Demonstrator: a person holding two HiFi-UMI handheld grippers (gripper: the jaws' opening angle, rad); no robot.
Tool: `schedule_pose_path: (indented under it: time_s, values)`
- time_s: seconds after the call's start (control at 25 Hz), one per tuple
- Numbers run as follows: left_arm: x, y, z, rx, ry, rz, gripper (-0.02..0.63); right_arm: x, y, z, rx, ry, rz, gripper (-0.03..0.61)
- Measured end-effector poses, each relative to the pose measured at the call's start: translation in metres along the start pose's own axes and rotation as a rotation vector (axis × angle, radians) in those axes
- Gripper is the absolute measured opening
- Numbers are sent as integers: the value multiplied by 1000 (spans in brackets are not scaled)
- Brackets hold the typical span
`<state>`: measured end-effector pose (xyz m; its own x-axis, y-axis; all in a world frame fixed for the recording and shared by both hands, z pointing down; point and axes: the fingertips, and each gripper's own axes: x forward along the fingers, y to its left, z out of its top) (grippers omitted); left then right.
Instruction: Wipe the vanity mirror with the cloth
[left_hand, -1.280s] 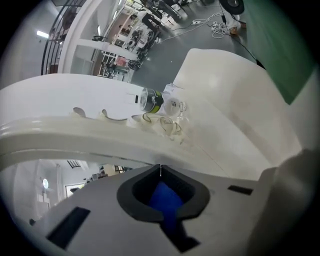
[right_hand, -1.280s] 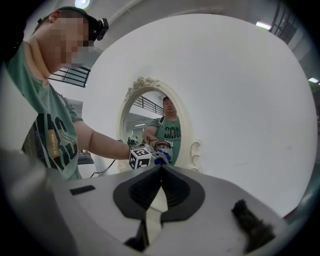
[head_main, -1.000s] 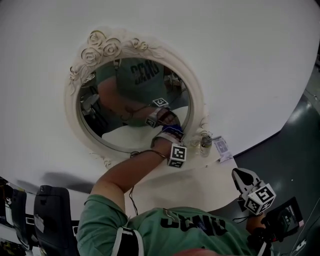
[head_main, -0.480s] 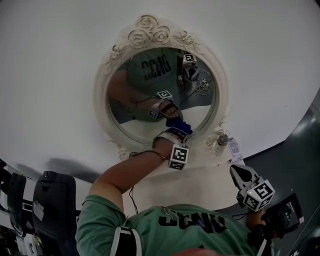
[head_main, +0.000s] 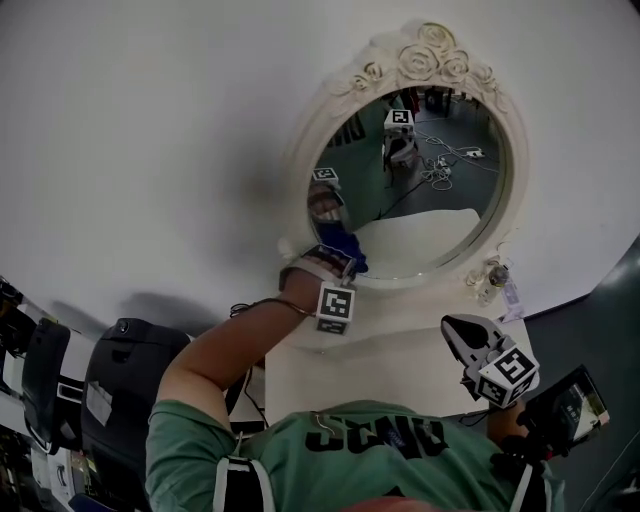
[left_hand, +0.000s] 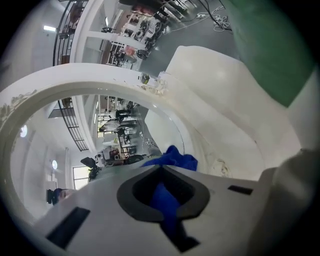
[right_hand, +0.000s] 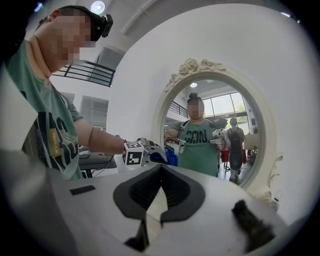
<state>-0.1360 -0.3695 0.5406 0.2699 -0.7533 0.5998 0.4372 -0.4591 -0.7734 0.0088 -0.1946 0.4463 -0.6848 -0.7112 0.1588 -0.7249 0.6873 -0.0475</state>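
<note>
While the left gripper (head_main: 333, 262), clamped on the blue cloth (head_main: 345, 246), sits at the lower-left rim of the vanity mirror (head_main: 440, 215), its glass lies up and right, with the closed, empty right gripper (head_main: 455, 330) farther off at lower right.

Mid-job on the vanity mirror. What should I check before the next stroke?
1. Cloth gripped: ok. The left gripper has its jaws shut on it.
2. Cloth touching the glass: cannot tell. It sits at the lower left edge.
3. Right gripper out of the way: ok. It is empty, with its jaws together, over the table, apart from the frame.
4. Small glass item by the frame's lower right: ok, outside the glass.
5. Smears left on the glass: cannot tell.
</note>
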Motion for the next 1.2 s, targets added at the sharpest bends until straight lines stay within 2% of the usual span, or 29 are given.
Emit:
schedule_pose_path:
  time_s: [0.2, 0.48, 0.68, 0.96, 1.12, 1.2]
  values:
    - [2, -13, -15, -5, 10, -15, 15, 10, 13, -2, -11, 22, 19, 12]
    - [55, -23, 19, 33, 37, -101, 15, -36, -31, -18, 28, 33, -59, 12]
    - [104, -9, 89, 77, 3, -132, 15, -91, -90, -39, 56, 47, -126, 12]
    - [155, 34, 213, 128, -90, -108, 15, -164, -157, -58, 93, 55, -222, 12]
    - [163, 59, 260, 149, -127, -92, 15, -191, -184, -67, 118, 37, -253, 12]
    - [163, 62, 269, 164, -125, -106, 15, -201, -193, -71, 132, 33, -269, 12]
